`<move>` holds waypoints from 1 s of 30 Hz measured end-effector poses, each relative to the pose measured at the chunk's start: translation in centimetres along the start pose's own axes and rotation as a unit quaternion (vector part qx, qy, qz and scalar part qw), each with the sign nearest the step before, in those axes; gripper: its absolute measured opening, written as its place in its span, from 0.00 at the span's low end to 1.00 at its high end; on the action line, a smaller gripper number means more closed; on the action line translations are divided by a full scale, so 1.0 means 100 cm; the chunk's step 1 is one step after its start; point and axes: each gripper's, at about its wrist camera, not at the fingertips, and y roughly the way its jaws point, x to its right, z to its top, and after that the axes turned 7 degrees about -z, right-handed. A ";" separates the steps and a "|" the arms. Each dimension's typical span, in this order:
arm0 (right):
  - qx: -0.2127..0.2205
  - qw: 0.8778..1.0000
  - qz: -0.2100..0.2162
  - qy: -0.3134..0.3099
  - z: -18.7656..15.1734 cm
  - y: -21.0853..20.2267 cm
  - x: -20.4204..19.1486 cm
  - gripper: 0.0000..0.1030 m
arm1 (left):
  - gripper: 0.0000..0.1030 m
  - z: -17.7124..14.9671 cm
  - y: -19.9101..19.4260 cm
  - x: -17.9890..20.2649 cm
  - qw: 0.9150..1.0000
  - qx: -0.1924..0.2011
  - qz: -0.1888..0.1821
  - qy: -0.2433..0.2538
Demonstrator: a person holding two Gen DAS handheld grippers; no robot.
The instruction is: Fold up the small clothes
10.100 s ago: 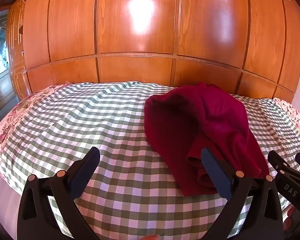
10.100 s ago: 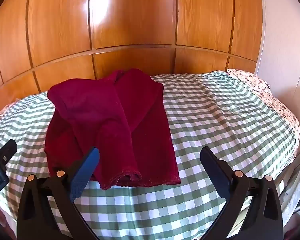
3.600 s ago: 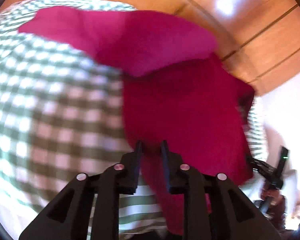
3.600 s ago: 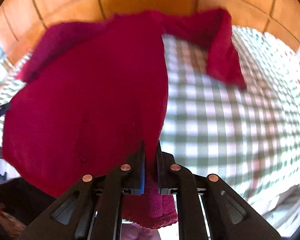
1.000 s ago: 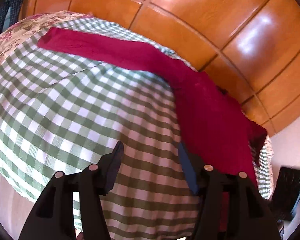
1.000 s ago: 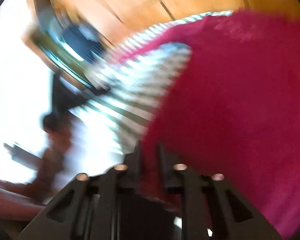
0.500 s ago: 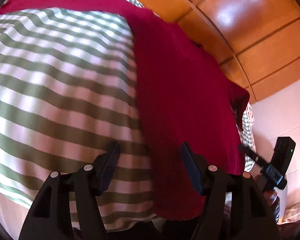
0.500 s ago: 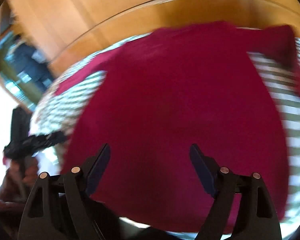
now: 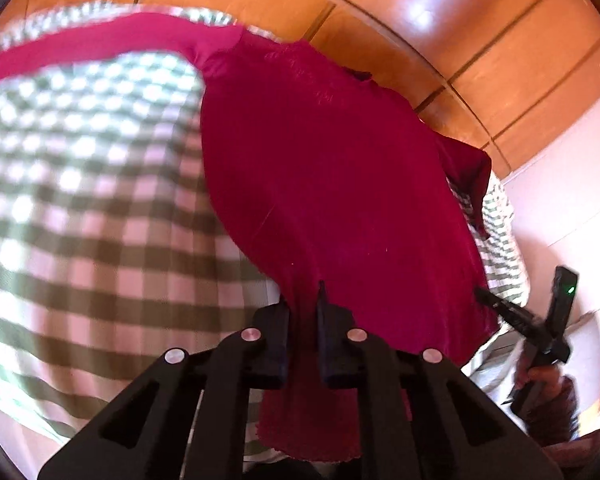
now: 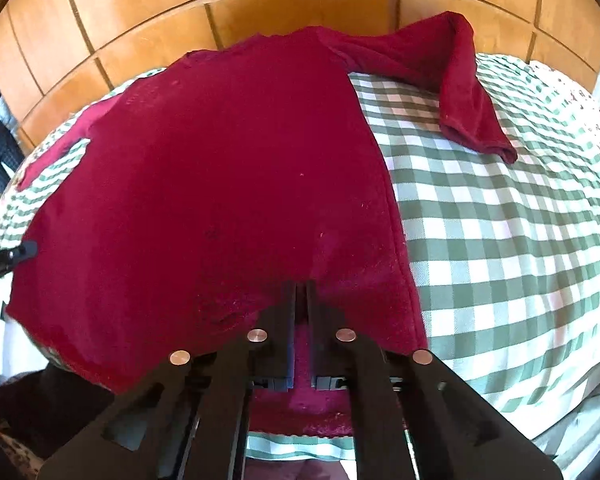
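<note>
While the left gripper (image 9: 302, 312) and right gripper (image 10: 300, 308) each pinch the near hem of the red sweater (image 10: 220, 168) spread on the checked bedspread (image 10: 500, 220), uneven lifting could bunch its bent sleeve (image 10: 460, 92).

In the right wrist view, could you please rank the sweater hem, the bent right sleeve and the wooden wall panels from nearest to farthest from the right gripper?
1. Sweater hem: clamped in the right gripper, at its tips.
2. Bent right sleeve: farther up the bed, off to the right.
3. Wooden wall panels: beyond the bed, across the top.
</note>
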 end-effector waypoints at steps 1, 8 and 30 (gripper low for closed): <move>0.005 1.000 0.008 0.001 -0.002 -0.012 0.004 0.02 | 0.09 0.003 -0.005 0.001 1.000 0.000 0.005 0.007; -0.008 0.998 0.052 -0.033 -0.003 -0.023 0.000 0.02 | 0.29 0.008 -0.012 0.003 0.987 -0.052 0.128 0.081; 0.125 0.970 -0.189 0.091 0.129 0.010 0.141 0.05 | 0.50 0.053 0.093 0.094 0.987 -0.013 0.065 0.147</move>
